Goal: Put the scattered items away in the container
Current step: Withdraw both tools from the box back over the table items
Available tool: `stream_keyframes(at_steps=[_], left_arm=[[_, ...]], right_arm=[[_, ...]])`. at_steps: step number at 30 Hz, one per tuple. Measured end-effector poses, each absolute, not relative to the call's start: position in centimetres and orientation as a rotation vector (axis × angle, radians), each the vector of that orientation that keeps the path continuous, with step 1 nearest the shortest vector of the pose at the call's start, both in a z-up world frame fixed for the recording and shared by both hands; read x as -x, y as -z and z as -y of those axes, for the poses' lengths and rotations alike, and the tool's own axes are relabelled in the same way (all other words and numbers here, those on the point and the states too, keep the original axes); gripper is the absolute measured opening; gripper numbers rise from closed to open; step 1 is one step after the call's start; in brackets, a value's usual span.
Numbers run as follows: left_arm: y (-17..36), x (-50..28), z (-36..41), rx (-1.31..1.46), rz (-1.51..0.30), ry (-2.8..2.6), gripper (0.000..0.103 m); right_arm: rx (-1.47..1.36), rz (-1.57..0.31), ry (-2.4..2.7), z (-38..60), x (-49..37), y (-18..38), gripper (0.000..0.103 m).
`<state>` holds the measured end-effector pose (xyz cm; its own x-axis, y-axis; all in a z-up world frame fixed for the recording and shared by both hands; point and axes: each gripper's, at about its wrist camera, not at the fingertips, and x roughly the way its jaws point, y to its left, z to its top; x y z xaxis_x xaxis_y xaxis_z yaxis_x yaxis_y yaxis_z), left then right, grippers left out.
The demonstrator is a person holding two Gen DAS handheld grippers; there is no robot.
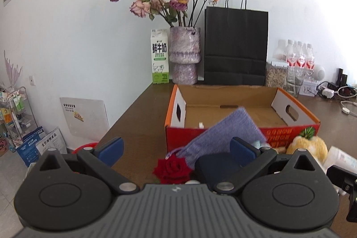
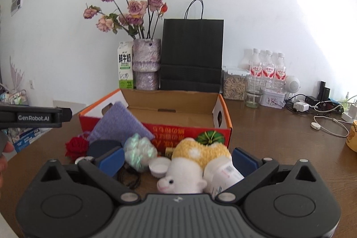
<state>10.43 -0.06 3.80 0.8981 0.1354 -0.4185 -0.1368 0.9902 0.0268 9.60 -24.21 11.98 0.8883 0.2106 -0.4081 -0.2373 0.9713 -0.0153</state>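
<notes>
Plush sheep [image 2: 189, 168], white-faced with yellow fleece, lies between the wide-spread fingers of my right gripper [image 2: 178, 158]; my left gripper [image 1: 176, 148] likewise spread.

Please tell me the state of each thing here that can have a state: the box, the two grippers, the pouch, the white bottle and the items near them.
Cardboard box: open, almost empty.
Left gripper: jaws open, holding nothing.
Right gripper: jaws open, holding nothing.
Purple pouch: leaning on the box front, outside.
White bottle: lying on its side, cap off.
White cap: off, on the table.
Plush sheep: lying outside the box.
Black paper bag: upright.
</notes>
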Motion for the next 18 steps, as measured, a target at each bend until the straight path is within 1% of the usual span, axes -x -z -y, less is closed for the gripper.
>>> stream_keyframes(at_steps=[11, 14, 18], left_arm=[[1.2, -6.5, -2.4, -0.001, -0.584, -0.127, 0.103], [2.3, -6.2, -2.2, -0.009, -0.625, -0.097, 0.103], [2.8, -6.4, -1.9, -0.016, -0.639, -0.072, 0.103]], right_arm=[[0.101, -0.531, -0.244, 25.0, -6.3, -7.9, 0.102], [0.103, -0.560, -0.250, 25.0, -6.3, -7.1, 0.099], [0.093, -0.572, -0.274, 24.7, -6.7, -6.8, 0.090]])
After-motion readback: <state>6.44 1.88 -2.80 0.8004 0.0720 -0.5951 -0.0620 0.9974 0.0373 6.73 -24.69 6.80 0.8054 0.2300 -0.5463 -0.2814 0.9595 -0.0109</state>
